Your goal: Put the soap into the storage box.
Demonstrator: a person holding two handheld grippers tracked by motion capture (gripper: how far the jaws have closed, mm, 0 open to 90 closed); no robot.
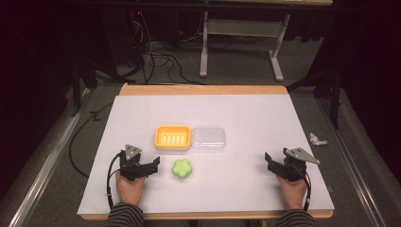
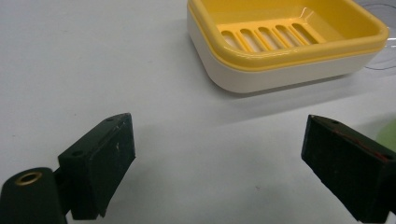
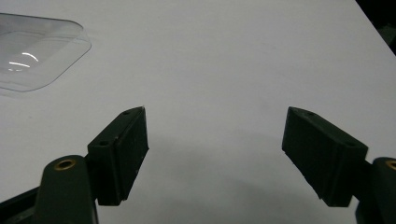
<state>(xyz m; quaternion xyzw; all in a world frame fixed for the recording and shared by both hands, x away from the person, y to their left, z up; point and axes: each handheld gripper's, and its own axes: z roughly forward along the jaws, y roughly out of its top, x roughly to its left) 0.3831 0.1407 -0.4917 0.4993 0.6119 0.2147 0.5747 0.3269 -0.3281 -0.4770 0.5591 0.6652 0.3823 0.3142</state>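
1. The left gripper [image 1: 153,164] rests near the desk's [image 1: 265,118] front-left corner, jaws wide, empty.
2. The right gripper [image 1: 269,161] rests near the front-right corner, jaws wide, empty.
3. A yellow soap dish [image 1: 172,137] touches a clear lid [image 1: 208,138] mid-desk; green flower-shaped soap [image 1: 182,169] lies just in front.

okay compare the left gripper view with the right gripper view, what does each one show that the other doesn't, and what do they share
Left gripper view alone: the yellow soap dish with its slotted drain tray, and a sliver of the green soap at the right edge. Right gripper view alone: most of the clear plastic lid, lying flat at upper left. Both: an open claw, left and right, with nothing between the jaws, over the white table. The lid's edge also peeks behind the dish.
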